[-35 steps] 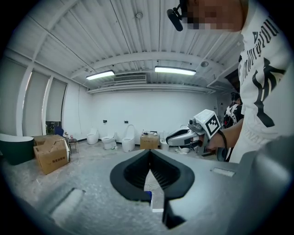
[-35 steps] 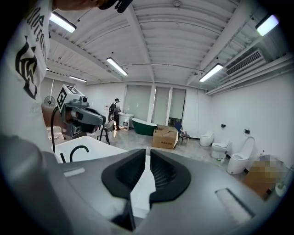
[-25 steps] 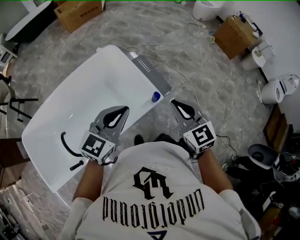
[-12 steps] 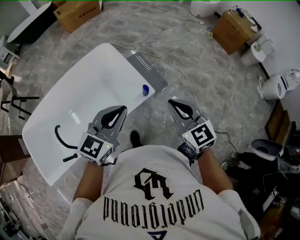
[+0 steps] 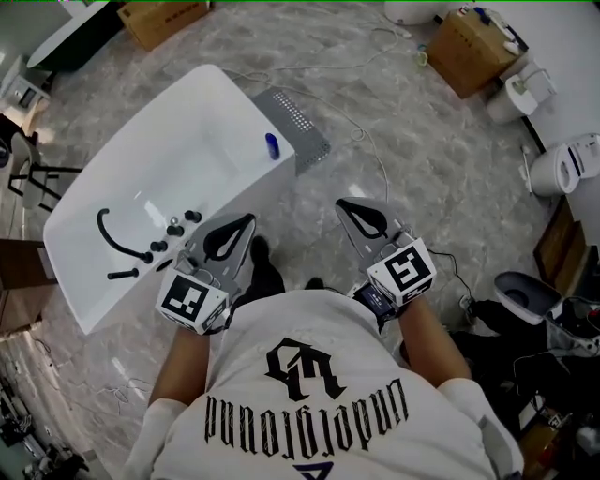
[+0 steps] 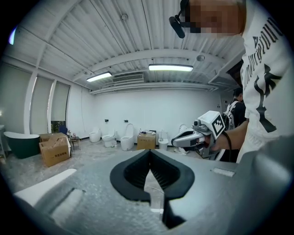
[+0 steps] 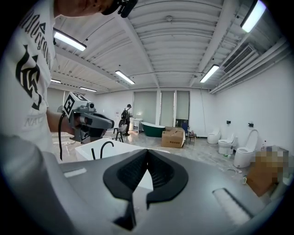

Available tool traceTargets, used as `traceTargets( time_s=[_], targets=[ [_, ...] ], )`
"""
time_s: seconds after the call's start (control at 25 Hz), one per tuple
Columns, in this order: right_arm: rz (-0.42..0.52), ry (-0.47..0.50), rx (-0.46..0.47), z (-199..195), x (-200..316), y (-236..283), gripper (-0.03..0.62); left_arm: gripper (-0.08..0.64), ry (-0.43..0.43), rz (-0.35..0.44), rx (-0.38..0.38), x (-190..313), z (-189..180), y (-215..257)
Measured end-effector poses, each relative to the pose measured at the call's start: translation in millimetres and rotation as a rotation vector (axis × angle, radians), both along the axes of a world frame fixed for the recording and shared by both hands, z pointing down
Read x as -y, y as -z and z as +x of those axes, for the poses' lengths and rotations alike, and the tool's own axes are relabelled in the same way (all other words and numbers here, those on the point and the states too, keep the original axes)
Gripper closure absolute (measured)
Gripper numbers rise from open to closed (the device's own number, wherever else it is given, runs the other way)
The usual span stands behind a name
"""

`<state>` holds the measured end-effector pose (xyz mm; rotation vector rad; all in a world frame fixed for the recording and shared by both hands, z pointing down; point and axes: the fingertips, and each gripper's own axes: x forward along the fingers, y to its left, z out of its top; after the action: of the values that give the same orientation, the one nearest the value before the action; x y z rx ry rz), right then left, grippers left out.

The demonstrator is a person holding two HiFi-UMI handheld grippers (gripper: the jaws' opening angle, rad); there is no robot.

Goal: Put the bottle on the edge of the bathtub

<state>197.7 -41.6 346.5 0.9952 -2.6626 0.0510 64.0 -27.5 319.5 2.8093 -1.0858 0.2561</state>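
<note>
The bottle (image 5: 271, 144) stands upright on the bathtub (image 5: 202, 80) edge, farther from the person than a second ago. The left hand-held gripper (image 5: 239, 228) and right hand-held gripper (image 5: 361, 211) are both closed and empty.

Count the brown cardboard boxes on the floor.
2. One brown cardboard box at the head view's top left, beyond the white bathtub; the other at top right. Others may lie out of view.

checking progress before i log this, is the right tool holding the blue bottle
No, the right tool is shut on nothing, and the blue bottle stands over at the bathtub rim.
</note>
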Motion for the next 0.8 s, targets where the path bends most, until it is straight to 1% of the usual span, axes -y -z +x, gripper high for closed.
traceTargets(
  time_s=[0.2,0.36,0.48,0.64,0.8],
  targets=[
    [-0.007,0.028,0.009,16,-42,-6,0.591,0.552,0.036,-0.031,0.039,-58,6,-7],
    [-0.004,0.033,0.026,5,-67,0,0.591,0.552,0.059,-0.031,0.046,-88,-11,-5],
    [0.002,0.018,0.035,2,-85,5,0.591,0.552,0.041,-0.023,0.056,-103,-11,2],
    [0.023,-0.003,0.033,-4,-111,14,0.591,0.552,0.016,-0.003,0.046,-124,-18,10],
    [0.038,-0.034,0.048,-22,-139,26,0.591,0.552,0.004,0.009,0.040,-152,-42,19]
  ],
)
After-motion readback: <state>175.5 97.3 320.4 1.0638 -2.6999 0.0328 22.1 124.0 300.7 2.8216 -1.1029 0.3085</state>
